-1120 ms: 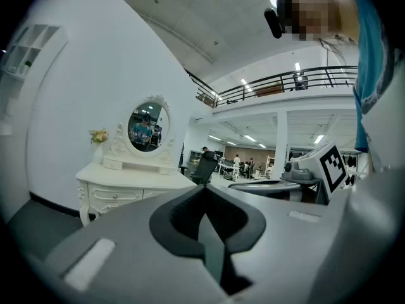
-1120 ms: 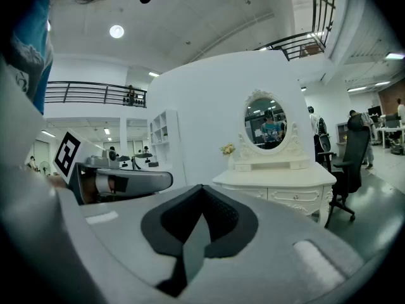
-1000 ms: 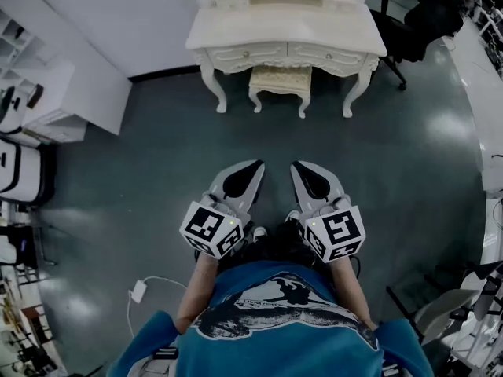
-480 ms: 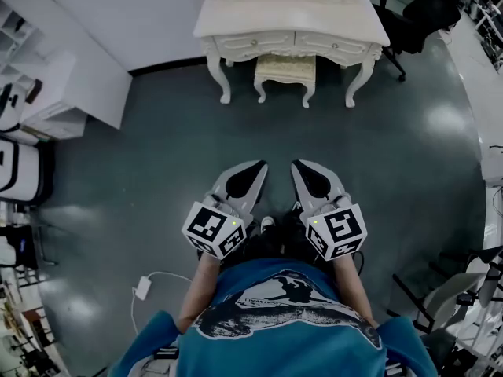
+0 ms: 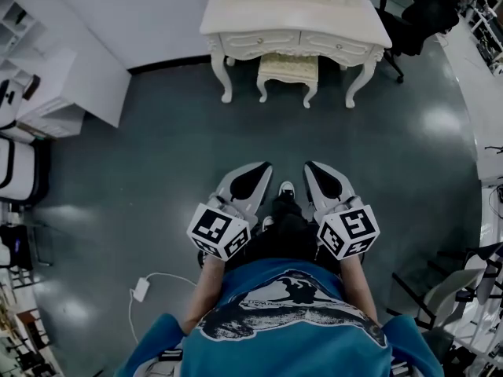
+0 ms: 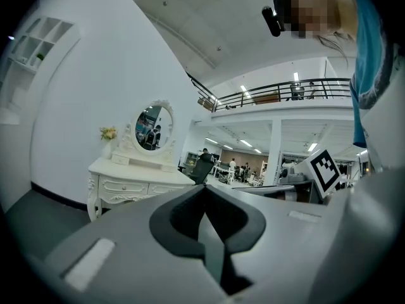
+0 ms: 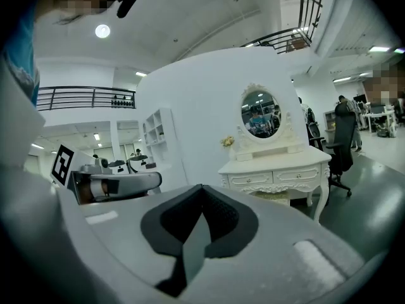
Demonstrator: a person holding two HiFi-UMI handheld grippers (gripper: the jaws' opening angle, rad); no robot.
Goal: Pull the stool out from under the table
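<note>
Stool (image 5: 288,67): rear half was hidden under the table (image 5: 236,23); in the left gripper view it was lost behind the left gripper (image 6: 204,190).
Table: its back edge was cut off by the head view's top edge.
Mirror (image 7: 259,114): the reflection was too small to make out.
Cable (image 5: 169,277): one end ran behind the person's arm.
Shelves (image 5: 16,108): cut off at the left edge.
Distant people (image 6: 237,168): too small to tell apart.

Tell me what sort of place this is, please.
Probably a big open workspace or lab hall, not a home: a white dressing table and stool stand on bare grey floor, with a railed mezzanine overhead and an office chair nearby.
</note>
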